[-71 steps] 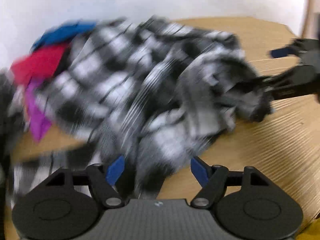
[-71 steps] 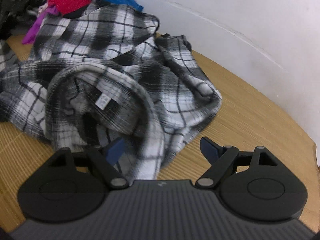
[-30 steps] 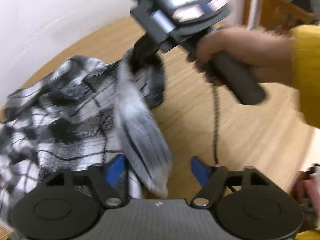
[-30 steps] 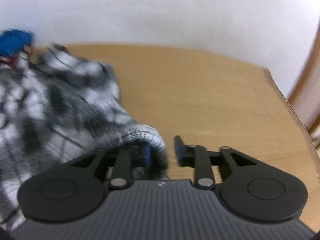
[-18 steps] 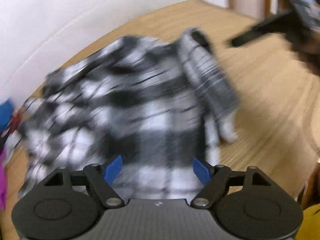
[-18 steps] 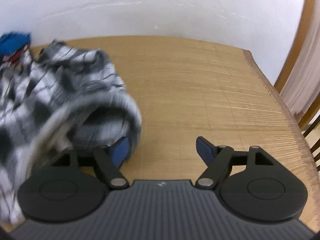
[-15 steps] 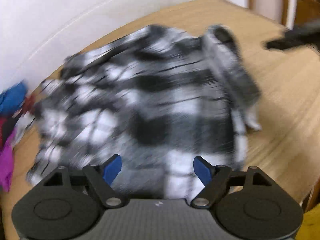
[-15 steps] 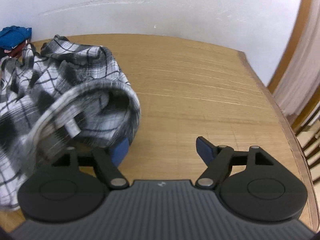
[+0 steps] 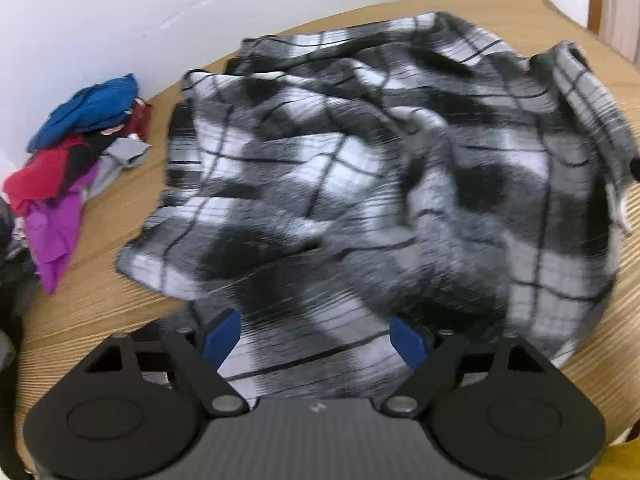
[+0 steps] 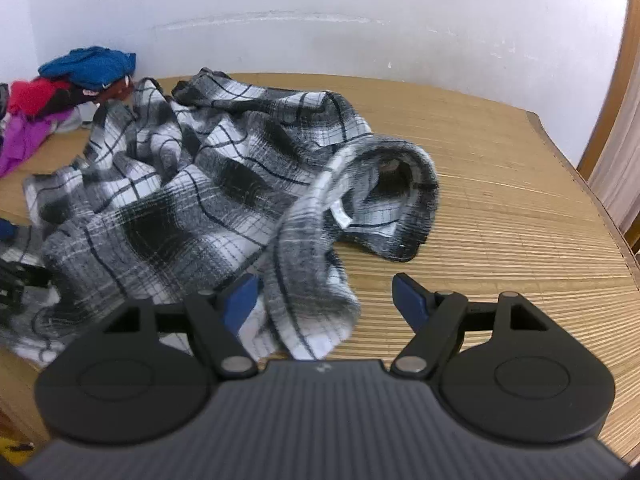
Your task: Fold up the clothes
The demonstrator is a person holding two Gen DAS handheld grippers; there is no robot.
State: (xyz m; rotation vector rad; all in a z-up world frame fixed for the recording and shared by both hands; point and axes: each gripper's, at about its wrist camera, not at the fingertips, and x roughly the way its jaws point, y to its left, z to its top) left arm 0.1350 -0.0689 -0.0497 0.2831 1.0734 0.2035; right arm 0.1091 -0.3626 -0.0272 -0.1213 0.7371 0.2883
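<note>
Shirt (image 10: 192, 184) lies crumpled on the table (image 10: 500, 208), nothing folded yet. You are at the spreading-out step, between grips.

Left gripper (image 9: 316, 332): jaws spread wide, hovering over the near hem. Cloth runs under and ahead of both pads; neither pad presses on it.

Right gripper (image 10: 324, 300): jaws spread, nothing pinched. A loose flap of the shirt lies just ahead, between the pads, nearer the left pad and apart from the right one. The collar (image 10: 400, 200) stands open just beyond it.

Next move, as I judge it: you need two edges far apart, hem or shoulders, to pull the shirt flat before any fold. The flap ahead of your right tool is the handiest hold, but check it is a single layer.

Right view only: the open collar with its white tag (image 10: 340, 212), and bare table to the right of the tool.

Left view only: how far the hem reaches, though motion blurs the cloth. A pile (image 9: 68, 152) of other clothes sits far left of the tool, by the wall.
</note>
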